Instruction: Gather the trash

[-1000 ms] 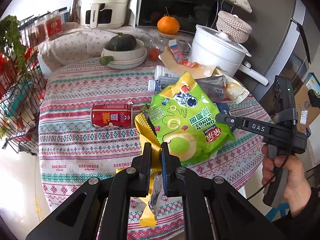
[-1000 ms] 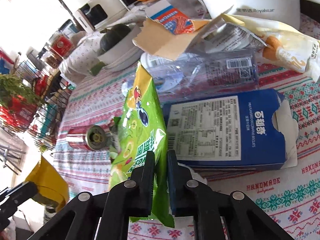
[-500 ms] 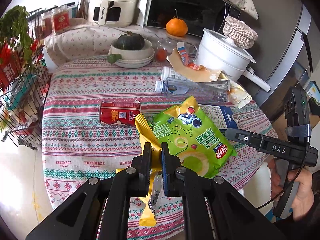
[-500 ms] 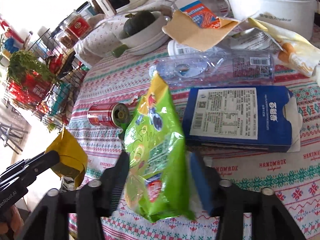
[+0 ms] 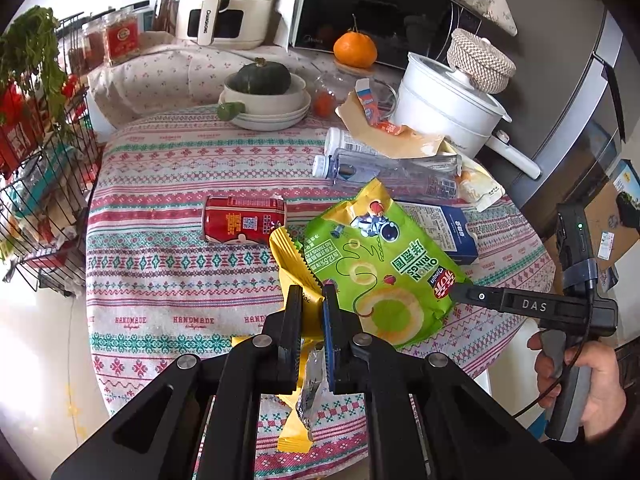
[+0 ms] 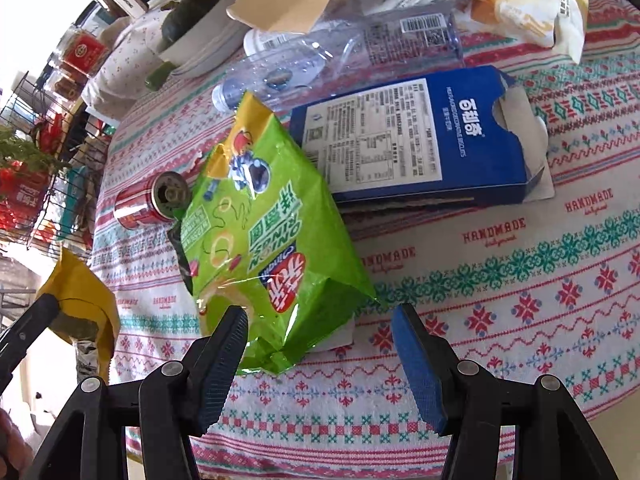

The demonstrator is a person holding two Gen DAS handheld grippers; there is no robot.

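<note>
My left gripper (image 5: 312, 300) is shut on a yellow wrapper (image 5: 294, 258), held above the table's near edge; the wrapper also shows in the right wrist view (image 6: 82, 292). My right gripper (image 6: 320, 320) is open, its jaws wide apart on either side of the bottom edge of a green onion-rings bag (image 6: 260, 232), which lies on the tablecloth (image 6: 520, 272). In the left wrist view the bag (image 5: 380, 276) lies right of the wrapper, with the right gripper's finger (image 5: 500, 300) at its corner.
A red can (image 5: 244, 220) lies on its side. A blue box (image 6: 412, 140), clear plastic bottles (image 5: 384, 168), torn cardboard (image 5: 384, 136) and a white bag (image 6: 532, 16) lie behind. A white pot (image 5: 448, 108), bowls with a squash (image 5: 264, 96) and a wire rack (image 5: 36, 184) stand around.
My right gripper opened and let go of the green bag, which dropped flat onto the table. My left gripper kept its hold on the yellow wrapper and drew back slightly.
</note>
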